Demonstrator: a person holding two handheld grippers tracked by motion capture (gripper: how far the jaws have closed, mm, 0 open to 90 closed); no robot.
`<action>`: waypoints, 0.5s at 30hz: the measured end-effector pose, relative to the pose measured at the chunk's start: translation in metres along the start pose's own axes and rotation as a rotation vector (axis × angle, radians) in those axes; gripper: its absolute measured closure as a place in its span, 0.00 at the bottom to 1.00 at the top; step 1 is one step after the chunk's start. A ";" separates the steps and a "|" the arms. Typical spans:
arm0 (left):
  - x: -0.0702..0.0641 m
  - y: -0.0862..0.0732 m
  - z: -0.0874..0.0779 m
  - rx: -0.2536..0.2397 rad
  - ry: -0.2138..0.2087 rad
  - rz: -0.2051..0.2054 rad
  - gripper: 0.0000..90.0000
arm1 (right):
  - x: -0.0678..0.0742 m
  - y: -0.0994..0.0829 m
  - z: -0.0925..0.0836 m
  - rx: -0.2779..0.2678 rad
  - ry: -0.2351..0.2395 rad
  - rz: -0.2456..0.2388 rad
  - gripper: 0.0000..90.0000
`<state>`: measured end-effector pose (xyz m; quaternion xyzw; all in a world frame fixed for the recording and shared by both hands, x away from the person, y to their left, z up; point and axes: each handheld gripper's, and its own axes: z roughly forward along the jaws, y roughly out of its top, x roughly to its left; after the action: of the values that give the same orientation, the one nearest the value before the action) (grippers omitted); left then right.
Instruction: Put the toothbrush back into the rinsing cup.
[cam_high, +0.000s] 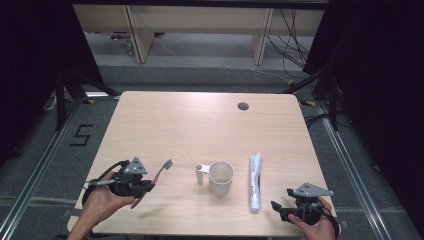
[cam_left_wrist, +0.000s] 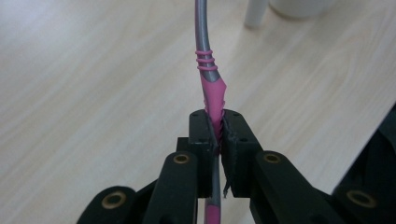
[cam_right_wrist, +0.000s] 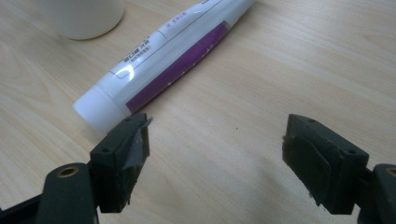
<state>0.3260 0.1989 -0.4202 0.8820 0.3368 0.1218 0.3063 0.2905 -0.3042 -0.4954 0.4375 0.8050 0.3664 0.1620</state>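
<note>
A pink and grey toothbrush (cam_high: 159, 174) is held above the table's front left, bristles pointing up toward the far right. My left gripper (cam_high: 148, 186) is shut on its pink handle (cam_left_wrist: 214, 95). A white mug (cam_high: 220, 177) with a handle stands upright at front centre. To its right a white tube of toothpaste (cam_high: 255, 181) with a purple stripe lies flat, cap toward me. My right gripper (cam_high: 277, 210) sits open near the front right edge, just right of the tube's cap (cam_right_wrist: 95, 108), with nothing between its fingers.
The wooden table (cam_high: 190, 125) has a round cable hole (cam_high: 243, 106) near its far right edge. Dark curtains stand on both sides, and a floor marking "5" (cam_high: 80, 135) lies to the left. Cables hang behind the table.
</note>
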 end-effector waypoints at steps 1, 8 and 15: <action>-0.001 0.001 0.000 -0.036 0.015 -0.020 0.92 | 0.000 0.000 0.000 -0.001 0.000 0.000 0.26; -0.008 0.008 0.004 -0.225 0.088 -0.031 0.92 | 0.000 0.000 0.001 0.001 0.008 0.002 0.26; -0.016 0.017 0.016 -0.343 0.076 -0.069 0.92 | 0.001 -0.001 0.000 0.010 0.013 0.032 0.26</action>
<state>0.3298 0.1715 -0.4225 0.7997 0.3522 0.2000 0.4432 0.2894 -0.3035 -0.4957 0.4488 0.8008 0.3678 0.1486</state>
